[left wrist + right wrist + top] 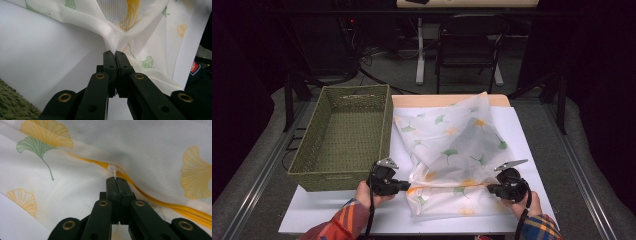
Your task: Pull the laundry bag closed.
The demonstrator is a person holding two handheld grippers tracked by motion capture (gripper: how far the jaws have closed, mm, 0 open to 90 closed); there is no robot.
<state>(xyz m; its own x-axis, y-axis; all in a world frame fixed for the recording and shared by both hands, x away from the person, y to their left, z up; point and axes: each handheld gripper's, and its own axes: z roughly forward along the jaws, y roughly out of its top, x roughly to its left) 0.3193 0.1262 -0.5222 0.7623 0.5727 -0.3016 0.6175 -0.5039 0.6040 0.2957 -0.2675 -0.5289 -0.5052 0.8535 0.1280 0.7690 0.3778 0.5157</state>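
A: Start at the near edge. What have the tongs got?

B: Both sets are clamped. The left gripper (404, 187) has its jaws pinched on a gathered corner of the mesh bag (452, 155), at the near-left end of the bag. The right gripper (490, 189) has its jaws closed on the white zipper pull (113, 169), which sits on the orange zipper (160, 201).

A: So where does the bag lie from them?

B: Its near hem is stretched between the two grippers, left to right, and the rest spreads away toward the far side of the white table (337, 210), rumpled and partly lifted. The zipper's long axis follows that near hem, so I'd judge the coming pull has to travel along it, left or right, not toward the far edge.

A: Which hand is placed for that?

B: The right one, since it has the pull; the left looks like the anchor. Both forearms come in from the near edge, the grippers roughly level and pointing inward at each other.

A: And farther off?

B: The green woven basket (343, 140) stands at the far left, just beside the bag, with nothing in it.
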